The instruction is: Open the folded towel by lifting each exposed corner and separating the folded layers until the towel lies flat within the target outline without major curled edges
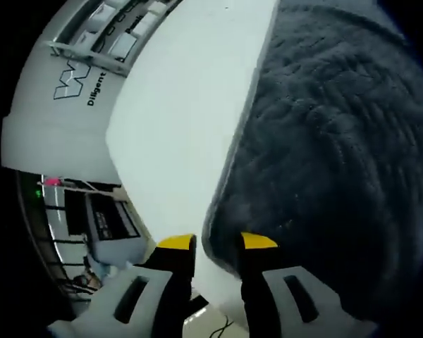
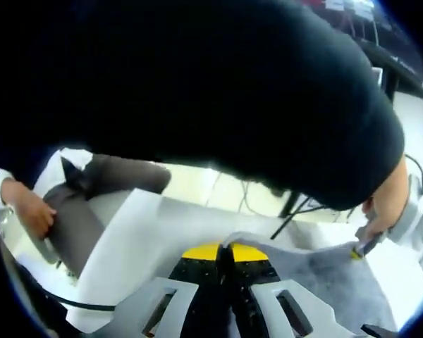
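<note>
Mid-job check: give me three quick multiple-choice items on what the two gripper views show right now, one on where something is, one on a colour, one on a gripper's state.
1. In the left gripper view, where does the towel lie against the white table?
A. to the right of the bare table surface
B. to the left of it
C. under the table

2. What colour are the jaw tips on both grippers?
A. red
B. yellow
C. green

3. How do the right gripper's jaws stand?
A. wide apart over bare table
B. closed together at the towel's edge
C. closed on a cable

Answers:
1 A: the dark grey towel fills the right side, with the white table to its left.
2 B: yellow caps top the left gripper and the right gripper.
3 B: the tips meet with no gap, and the towel edge rises right at them.
</note>
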